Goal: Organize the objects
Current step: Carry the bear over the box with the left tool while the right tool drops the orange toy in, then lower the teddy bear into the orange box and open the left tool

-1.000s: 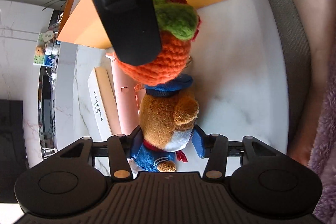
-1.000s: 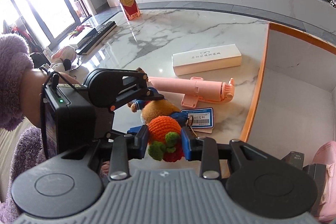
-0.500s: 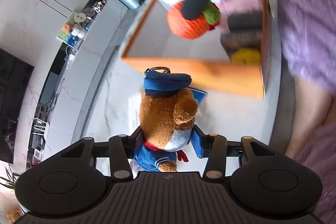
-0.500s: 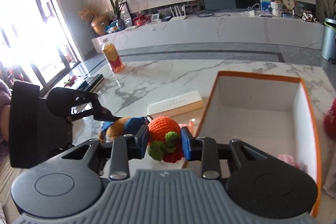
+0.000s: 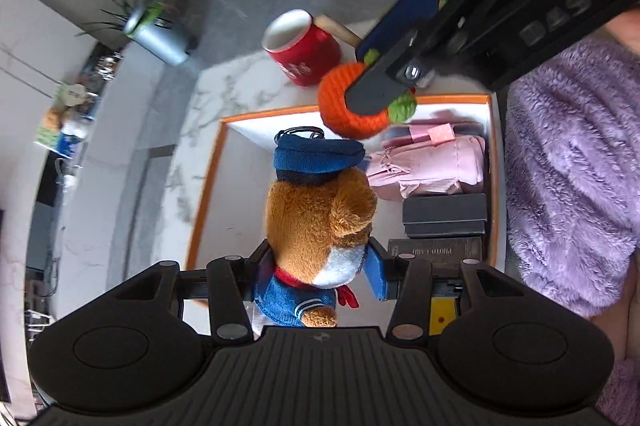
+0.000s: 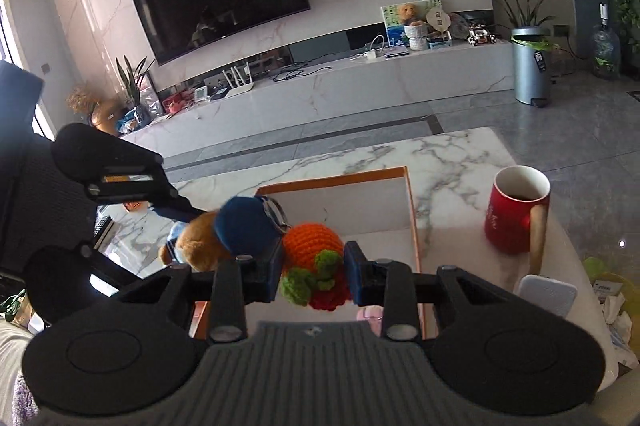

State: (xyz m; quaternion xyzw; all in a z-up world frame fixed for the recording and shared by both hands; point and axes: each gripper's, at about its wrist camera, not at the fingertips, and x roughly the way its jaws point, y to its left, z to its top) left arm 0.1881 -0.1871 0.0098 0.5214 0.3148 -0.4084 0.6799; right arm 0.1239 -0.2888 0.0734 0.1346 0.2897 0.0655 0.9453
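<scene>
My left gripper (image 5: 320, 276) is shut on a brown plush bear (image 5: 320, 218) in a blue cap and blue sailor jacket, held in the air over the orange-rimmed white box (image 5: 208, 186). My right gripper (image 6: 312, 276) is shut on an orange crocheted fruit (image 6: 312, 250) with green leaves. In the left wrist view that orange fruit (image 5: 348, 106) hangs above the box's far edge, beyond the bear's cap. In the right wrist view the bear (image 6: 224, 234) sits just left of the fruit, both above the box (image 6: 412, 210).
Inside the box lie a pink pouch (image 5: 432, 162), a dark case (image 5: 444, 214) and a dark photo-card box (image 5: 436, 250) along its right side. A red mug (image 5: 304, 46) stands on the marble table (image 5: 224, 86) past the box. A purple fuzzy sleeve (image 5: 568, 178) is at right.
Both grippers rose and carried their toys from the table surface to above the box. The box interior and the red mug have come into view.
</scene>
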